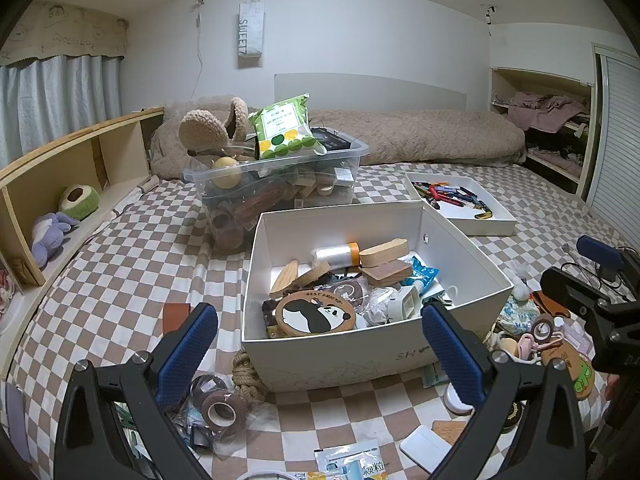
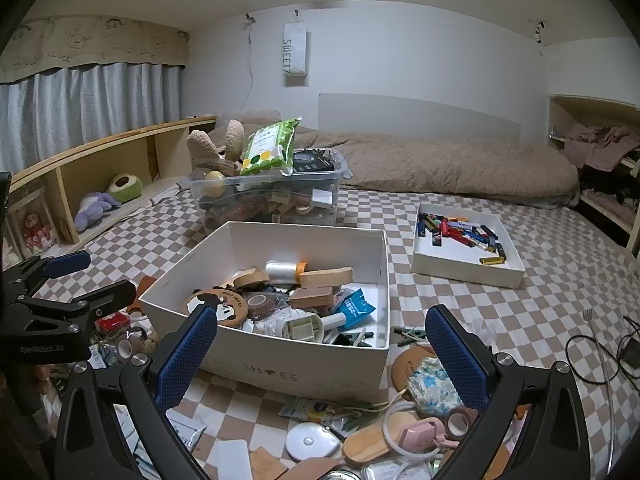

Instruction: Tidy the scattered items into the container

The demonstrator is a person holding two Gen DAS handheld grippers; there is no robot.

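A white cardboard box (image 1: 372, 352) sits open on a bed (image 1: 120, 264) covered in a brown and white checked sheet. Everything here is placed relative to that box.

Inside the box lies a jumble: a round wooden panda coaster (image 1: 318, 314) near the front wall, a roll of clear film with an orange end (image 1: 336, 254) toward the back, wooden blocks (image 1: 384, 252) beside the roll, and a blue packet (image 1: 424, 272) toward the right wall.

The left gripper (image 1: 320, 354) hovers in front of the box, its blue-padded fingers spread wide apart with nothing between them. The right gripper (image 2: 322, 360) also hangs before the box's front wall, equally wide open and empty.

Scattered items lie on the sheet around the box. In front and to its left are a roll of brown tape (image 1: 223, 411) in clear wrapping and a coil of rope (image 1: 246, 376) touching the box's corner. In front and to its right are a round white disc (image 2: 314, 440), a pink clip (image 2: 426, 432), a small floral pouch (image 2: 434, 386) and green clothespins (image 2: 412, 334).

Behind the box stands a clear plastic bin (image 1: 280, 176), heaped full, with a green dotted packet (image 1: 282, 128) on top. Behind and to the right of the box lies a shallow white tray (image 1: 492, 224) holding small colourful lighters (image 1: 452, 196).
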